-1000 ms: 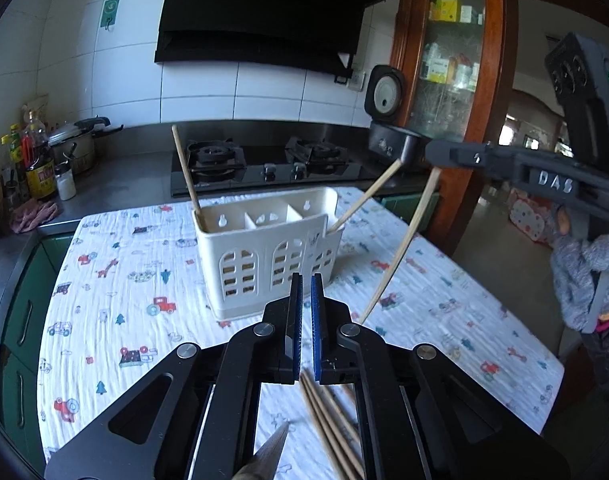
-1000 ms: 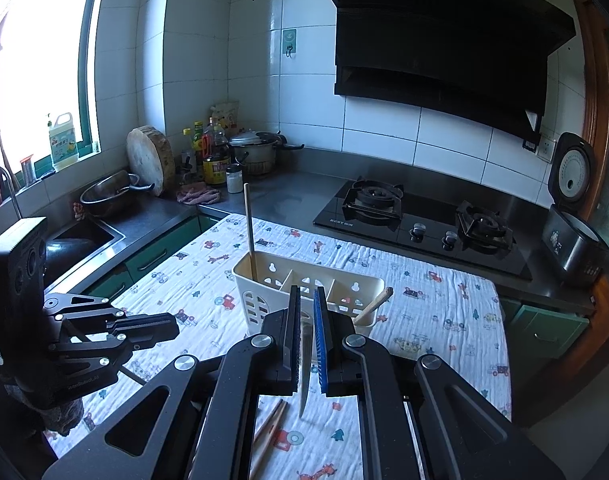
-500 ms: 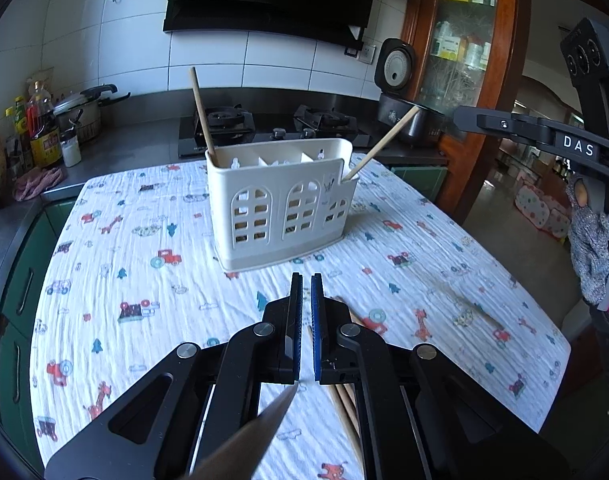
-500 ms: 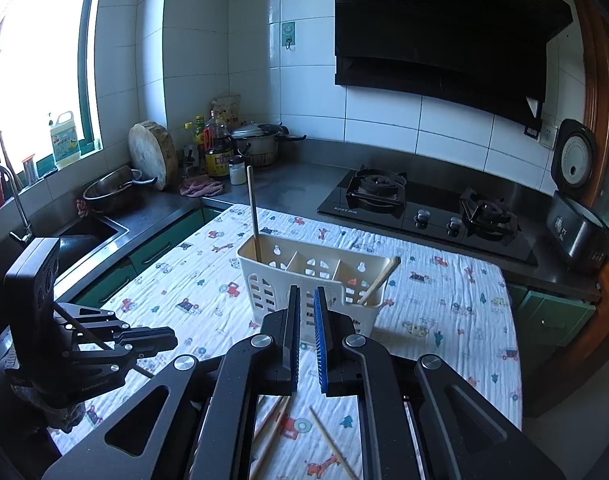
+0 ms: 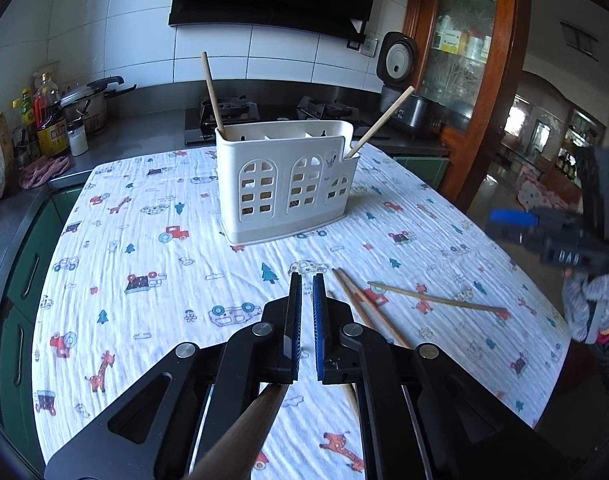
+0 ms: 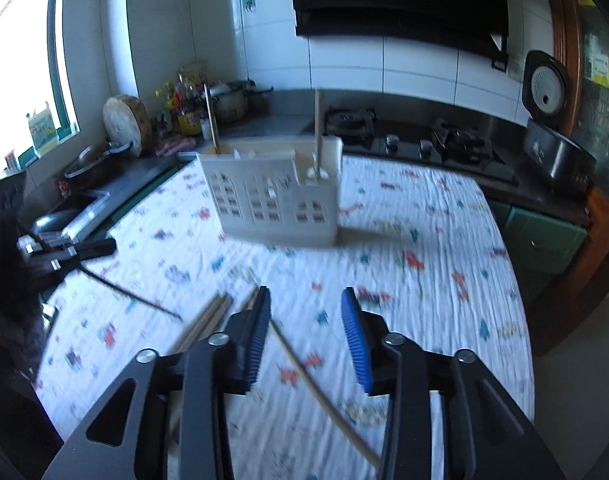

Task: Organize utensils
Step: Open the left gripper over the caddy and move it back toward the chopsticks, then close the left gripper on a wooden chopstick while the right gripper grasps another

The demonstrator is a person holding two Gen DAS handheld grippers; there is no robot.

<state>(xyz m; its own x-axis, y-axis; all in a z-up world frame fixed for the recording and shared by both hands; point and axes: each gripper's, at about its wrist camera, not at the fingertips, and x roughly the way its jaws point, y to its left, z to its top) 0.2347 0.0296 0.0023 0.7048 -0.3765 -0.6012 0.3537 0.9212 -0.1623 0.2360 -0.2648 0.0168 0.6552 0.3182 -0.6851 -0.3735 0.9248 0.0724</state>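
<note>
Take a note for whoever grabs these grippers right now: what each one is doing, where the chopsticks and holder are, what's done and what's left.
Left gripper: jaws shut, apparently on a dark chopstick that sticks out sideways.
Right gripper: jaws have just been opening, nothing gripped; a single chopstick lies on the cloth under the gap.
White holder: upright mid-table.
Done: one chopstick in its left end compartment, another leaning out of the right end.
Left: the held one, the single one, and the loose pair beside the left gripper.
</note>
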